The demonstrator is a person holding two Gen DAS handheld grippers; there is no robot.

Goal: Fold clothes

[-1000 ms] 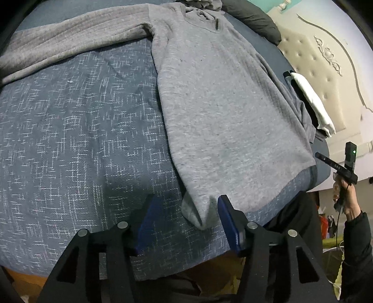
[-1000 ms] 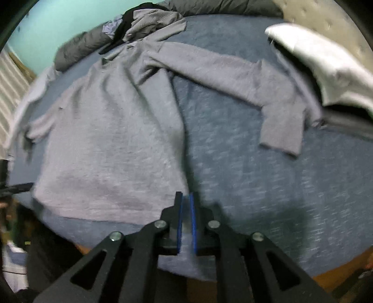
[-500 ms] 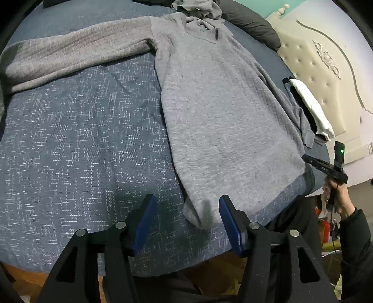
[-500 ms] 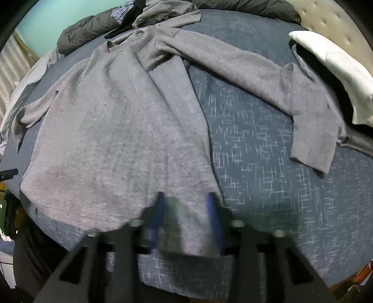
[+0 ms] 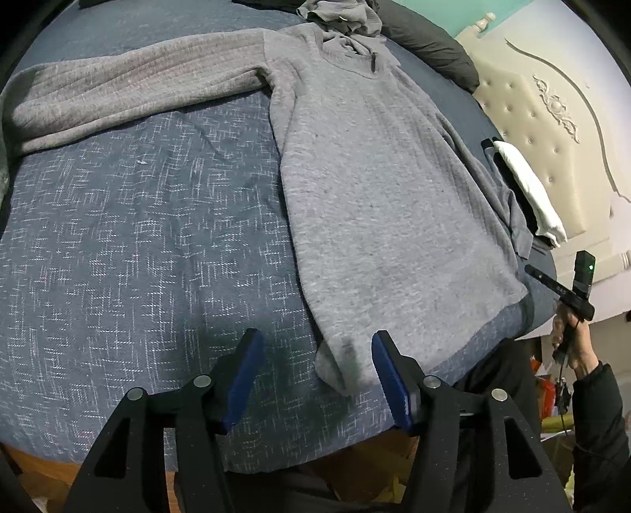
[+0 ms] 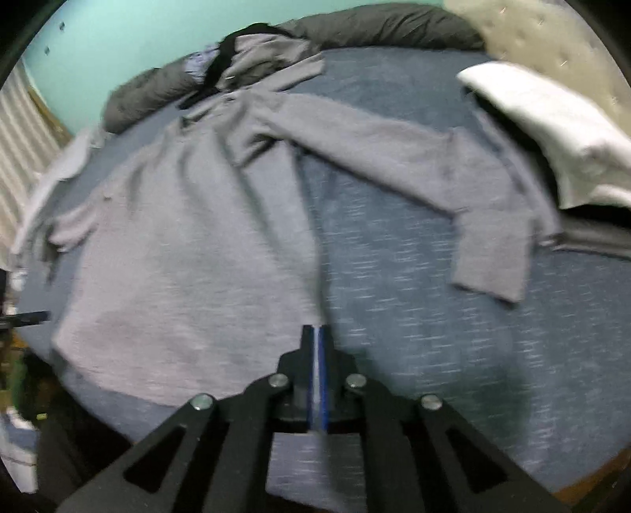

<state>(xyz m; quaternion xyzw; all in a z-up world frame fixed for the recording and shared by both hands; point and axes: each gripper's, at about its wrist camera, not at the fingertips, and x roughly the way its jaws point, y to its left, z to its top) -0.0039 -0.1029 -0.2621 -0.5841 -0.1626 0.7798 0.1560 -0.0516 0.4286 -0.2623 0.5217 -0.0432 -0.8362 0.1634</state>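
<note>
A grey long-sleeved sweater (image 5: 378, 205) lies flat on a blue patterned bedspread (image 5: 138, 256), sleeves spread out to both sides. My left gripper (image 5: 315, 339) is open, with its blue pads (image 5: 244, 375) either side of the sweater's near hem corner (image 5: 343, 363), not pinching it. The right wrist view is blurred. There my right gripper (image 6: 317, 327) is shut, and the other hem corner of the sweater (image 6: 197, 244) runs into its tip. That gripper (image 5: 530, 269) also shows at the bed's right edge, held by a hand (image 5: 572, 343).
A folded white cloth (image 6: 552, 130) over dark clothes lies by the padded headboard (image 5: 552, 118). Dark pillows (image 6: 374, 27) and a crumpled grey garment (image 5: 343, 12) sit beyond the collar. The bed's near edge runs just below both grippers.
The right gripper stood open over the hem corner half a second ago and is now shut at it. The left gripper has stayed open around its corner.
</note>
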